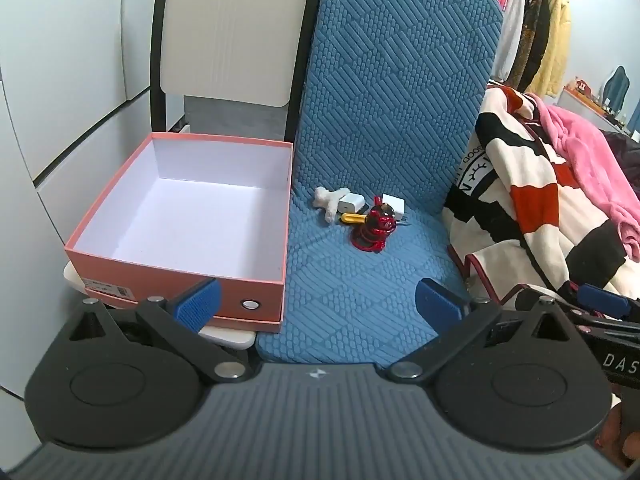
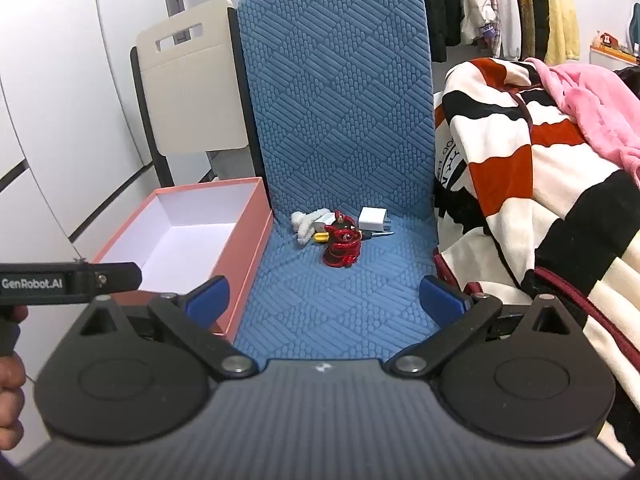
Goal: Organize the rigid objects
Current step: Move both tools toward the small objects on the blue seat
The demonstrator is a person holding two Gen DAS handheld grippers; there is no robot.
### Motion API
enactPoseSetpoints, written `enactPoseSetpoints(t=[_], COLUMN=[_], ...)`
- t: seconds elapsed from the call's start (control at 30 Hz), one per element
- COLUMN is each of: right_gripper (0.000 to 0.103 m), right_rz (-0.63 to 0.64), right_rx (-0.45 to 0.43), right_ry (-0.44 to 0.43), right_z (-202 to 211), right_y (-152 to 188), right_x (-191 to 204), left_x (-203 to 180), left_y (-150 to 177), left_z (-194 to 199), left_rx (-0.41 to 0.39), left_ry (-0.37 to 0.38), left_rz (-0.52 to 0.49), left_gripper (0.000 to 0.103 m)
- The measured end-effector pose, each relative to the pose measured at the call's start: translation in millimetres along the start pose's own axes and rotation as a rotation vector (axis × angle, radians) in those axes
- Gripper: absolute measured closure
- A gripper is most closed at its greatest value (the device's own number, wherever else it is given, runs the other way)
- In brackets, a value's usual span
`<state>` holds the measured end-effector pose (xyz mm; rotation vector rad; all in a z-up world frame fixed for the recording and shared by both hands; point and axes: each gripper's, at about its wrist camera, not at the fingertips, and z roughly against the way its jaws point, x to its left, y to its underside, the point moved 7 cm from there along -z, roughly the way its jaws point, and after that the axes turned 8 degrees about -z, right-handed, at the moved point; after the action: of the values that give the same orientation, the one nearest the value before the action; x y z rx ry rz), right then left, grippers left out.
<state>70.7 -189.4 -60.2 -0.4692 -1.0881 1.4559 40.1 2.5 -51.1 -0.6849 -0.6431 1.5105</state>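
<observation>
A shiny red figurine stands on the blue quilted seat cushion. Behind it lie a yellow-handled screwdriver, a white plush toy and two white chargers, one on the left and one on the right. An empty pink box with a white inside sits left of the cushion. My left gripper is open and empty, near the box's front corner. My right gripper is open and empty over the cushion's front.
A striped red, black and cream blanket and pink cloth lie right of the cushion. A cream chair back rises behind the box. Clothes hang on a rack at the back.
</observation>
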Motion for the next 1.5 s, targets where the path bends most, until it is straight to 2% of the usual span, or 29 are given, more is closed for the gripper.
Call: enactPoseSetpoints(t=[0.6, 1.1, 1.37, 1.5], right_gripper=[0.000, 0.000, 0.000, 0.000], right_rz=[-0.022, -0.005, 0.010, 0.002], right_rx=[0.012, 0.043, 0.050, 0.047], right_ry=[-0.002, -0.068, -0.107, -0.112], right_z=[-6, -17, -18, -21], right_y=[1, 3, 6, 2], right_x=[-15, -30, -43, -50], left_x=[-15, -34, -48, -56], left_y=[-3, -1, 0, 1], left_z=[-17, -38, -46, -55], left_rx=[0.030, 0.060, 0.050, 0.072], left_ry=[-0.003, -0.046, -0.078, -0.057], left_rz=[-0.024, -0.004, 0.001, -0.003], left_gripper=[0.000, 0.000, 0.000, 0.000])
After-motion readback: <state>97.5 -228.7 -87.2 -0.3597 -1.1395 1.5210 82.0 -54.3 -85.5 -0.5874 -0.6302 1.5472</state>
